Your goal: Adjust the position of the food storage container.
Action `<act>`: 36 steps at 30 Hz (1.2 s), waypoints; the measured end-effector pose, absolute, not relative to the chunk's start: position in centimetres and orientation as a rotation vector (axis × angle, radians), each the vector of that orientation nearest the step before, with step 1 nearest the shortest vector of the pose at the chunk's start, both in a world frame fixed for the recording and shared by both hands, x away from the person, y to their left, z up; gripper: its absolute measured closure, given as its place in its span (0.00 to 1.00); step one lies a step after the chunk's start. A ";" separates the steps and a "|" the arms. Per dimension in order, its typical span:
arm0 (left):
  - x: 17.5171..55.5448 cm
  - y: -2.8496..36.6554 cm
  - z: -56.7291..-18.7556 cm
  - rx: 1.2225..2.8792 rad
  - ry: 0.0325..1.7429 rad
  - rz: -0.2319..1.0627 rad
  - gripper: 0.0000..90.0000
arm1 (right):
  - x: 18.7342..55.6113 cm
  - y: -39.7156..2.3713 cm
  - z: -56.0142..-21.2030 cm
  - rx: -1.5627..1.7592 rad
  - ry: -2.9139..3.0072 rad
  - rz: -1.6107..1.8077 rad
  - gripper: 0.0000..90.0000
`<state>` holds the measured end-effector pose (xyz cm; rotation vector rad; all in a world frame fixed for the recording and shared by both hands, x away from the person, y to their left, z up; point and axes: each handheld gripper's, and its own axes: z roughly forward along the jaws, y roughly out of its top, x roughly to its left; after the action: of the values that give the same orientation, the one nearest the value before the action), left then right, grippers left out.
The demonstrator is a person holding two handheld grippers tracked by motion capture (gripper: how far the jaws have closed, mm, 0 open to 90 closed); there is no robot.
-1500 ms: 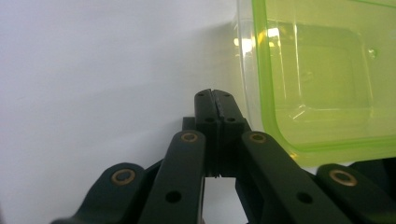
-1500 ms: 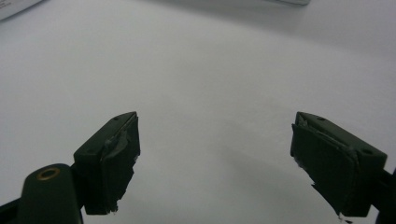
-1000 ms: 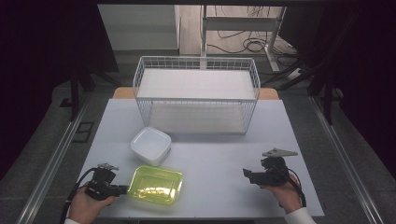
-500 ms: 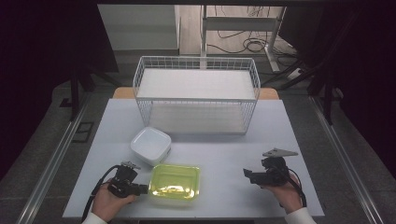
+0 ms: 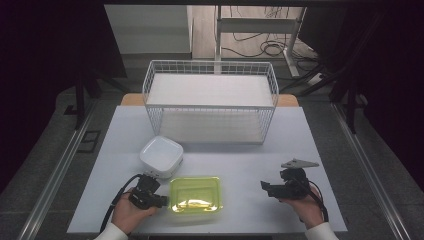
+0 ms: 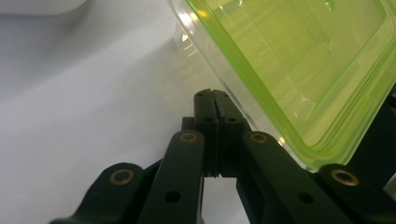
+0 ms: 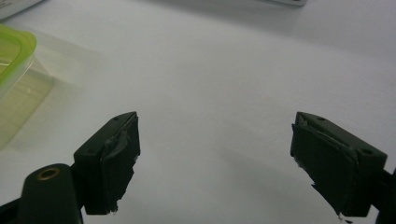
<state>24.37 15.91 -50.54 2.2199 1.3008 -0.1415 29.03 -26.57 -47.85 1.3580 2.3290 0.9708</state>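
Neon yellow-green see-through container (image 5: pixel 196 194) right at the tips of the black left gripper (image 5: pixel 161 201), brass-coloured rivets on those jaws. Glossy white square dish (image 5: pixel 161 156) just past it. White wire basket (image 5: pixel 210 102) with a grid pattern further out. Pale grey-white table (image 5: pixel 240 165) under the black right gripper (image 5: pixel 264 187), grey plate on top.

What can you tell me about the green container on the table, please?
The green container is a shallow, rectangular, translucent yellow-green tub that looks like plastic, with rounded corners and a thicker rim. It appears empty and sits open side up near the table's front edge, close in front of the white square dish. The left gripper, jaws shut, is against its left rim; whether it pinches the rim is unclear.
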 end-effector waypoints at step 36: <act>23.8 19.3 -47.9 1.843 1.344 -0.033 0.40 | 27.9 -24.4 -46.5 1.232 2.398 1.202 0.19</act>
<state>23.85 19.29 -47.90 1.8428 1.3436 -0.0325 27.90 -24.42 -46.54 1.2318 2.3978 1.2023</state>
